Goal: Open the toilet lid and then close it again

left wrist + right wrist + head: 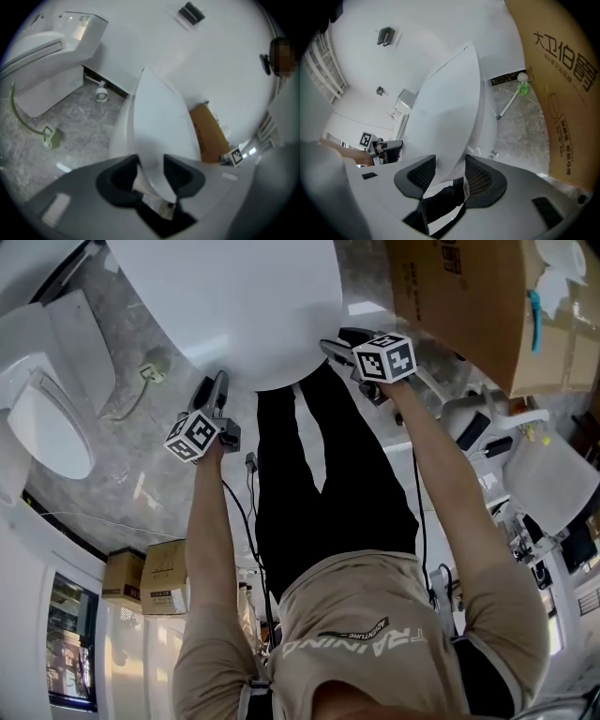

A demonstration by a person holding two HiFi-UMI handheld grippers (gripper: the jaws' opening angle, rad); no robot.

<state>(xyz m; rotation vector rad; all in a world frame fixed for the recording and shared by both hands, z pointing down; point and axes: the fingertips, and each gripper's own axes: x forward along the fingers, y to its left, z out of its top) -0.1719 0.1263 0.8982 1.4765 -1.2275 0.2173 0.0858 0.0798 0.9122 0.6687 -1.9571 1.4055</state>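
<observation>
The white toilet lid [239, 306] fills the top of the head view, and both grippers grip its near rim. My left gripper [214, 395] holds the rim's left side, my right gripper [337, 348] its right side. In the left gripper view the lid [161, 122] stands tilted up off the bowl [119, 136], its edge pinched between the jaws of the left gripper [151, 171]. The right gripper view shows the lid [450, 103] raised above the bowl [490, 122], with the right gripper [450, 171] clamped on its edge.
A second toilet [47, 409] stands to the left on the marble floor, with a green plug and cord [50, 137] lying near it. A large cardboard box [562, 93] stands close on the right, with a toilet brush [521, 83] beside it. The person's legs [309, 456] are between the grippers.
</observation>
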